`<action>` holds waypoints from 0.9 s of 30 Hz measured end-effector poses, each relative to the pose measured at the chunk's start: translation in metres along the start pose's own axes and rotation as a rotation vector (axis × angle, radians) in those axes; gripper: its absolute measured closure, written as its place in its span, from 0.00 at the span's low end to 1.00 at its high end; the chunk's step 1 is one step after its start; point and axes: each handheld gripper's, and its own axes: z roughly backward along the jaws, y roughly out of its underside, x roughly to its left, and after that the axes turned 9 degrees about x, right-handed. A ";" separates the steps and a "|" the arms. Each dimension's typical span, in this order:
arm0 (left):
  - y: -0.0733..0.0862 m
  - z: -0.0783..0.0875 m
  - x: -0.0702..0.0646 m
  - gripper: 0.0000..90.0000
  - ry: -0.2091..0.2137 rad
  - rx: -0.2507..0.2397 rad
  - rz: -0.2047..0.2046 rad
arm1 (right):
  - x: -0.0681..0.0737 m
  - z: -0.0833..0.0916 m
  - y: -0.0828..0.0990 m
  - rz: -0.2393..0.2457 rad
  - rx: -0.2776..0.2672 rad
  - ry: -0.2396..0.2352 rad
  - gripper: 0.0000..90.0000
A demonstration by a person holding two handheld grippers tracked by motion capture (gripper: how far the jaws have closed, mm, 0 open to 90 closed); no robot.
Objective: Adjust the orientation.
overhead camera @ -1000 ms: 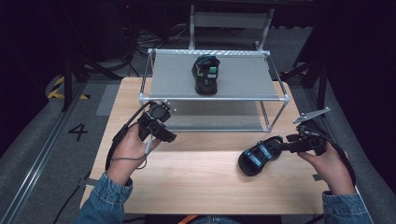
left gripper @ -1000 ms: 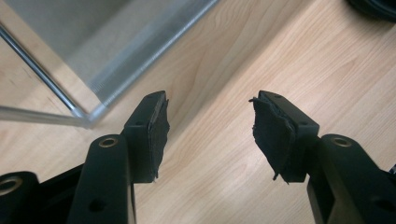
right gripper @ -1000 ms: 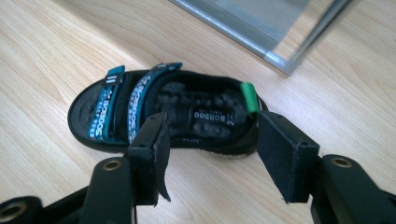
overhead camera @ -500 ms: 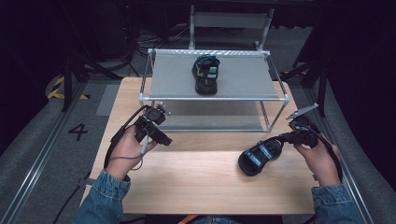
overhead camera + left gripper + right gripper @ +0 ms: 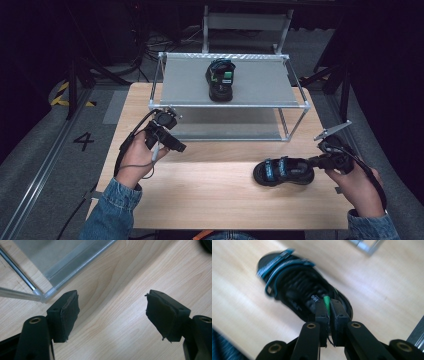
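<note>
black and blue, the sandal (image 5: 283, 171) lies on the table (image 5: 210, 195), in front of the rack (image 5: 230, 82) and toward its right end. the right claw (image 5: 316, 161) is closed narrow on the green loop (image 5: 326, 304) at the heel of this sandal; its jaws have just been closing, and the loop is pinched between them. the left claw (image 5: 176, 146) waits near the front left corner of the rack; its jaws have just been opening, they stand wide and nothing is between them, only bare wood below.

a second sandal (image 5: 221, 80) already stands on the top shelf of the rack, about in the middle. so i judge that half of the work is done: one sandal is put away, and the other is gripped but not yet lifted from the table. what is left is to carry it up and set it on the shelf beside the first one.

the right gripper view is blurred, so the straps and the small print on the insole are hard to read. in the left gripper view the rack corner (image 5: 43, 295) is cut off by the edge. the lower shelf of the rack is partly in shadow.
</note>
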 end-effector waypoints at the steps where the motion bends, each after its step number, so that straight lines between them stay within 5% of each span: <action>1: -0.001 0.000 0.000 0.30 0.001 0.004 -0.009 | 0.003 0.001 0.005 0.000 0.010 -0.015 0.95; 7: -0.007 -0.002 -0.004 0.31 0.002 0.006 -0.021 | 0.020 0.000 0.023 0.032 0.072 -0.092 0.94; 12: -0.006 -0.003 -0.004 0.31 -0.001 0.011 -0.020 | 0.024 -0.004 0.027 0.068 0.079 -0.125 0.83; 13: -0.006 -0.002 -0.003 0.31 -0.004 0.010 -0.021 | 0.021 -0.003 0.027 0.053 0.041 -0.106 0.67; 14: -0.005 -0.002 -0.003 0.31 -0.004 0.006 -0.012 | 0.021 -0.002 0.027 0.050 0.023 -0.093 0.62; 20: -0.004 -0.003 -0.001 0.31 -0.005 0.013 -0.001 | 0.018 0.002 0.021 0.083 -0.083 -0.048 0.53; 27: -0.002 -0.005 0.000 0.31 -0.006 0.019 0.000 | 0.016 -0.035 0.003 0.118 0.022 0.006 0.53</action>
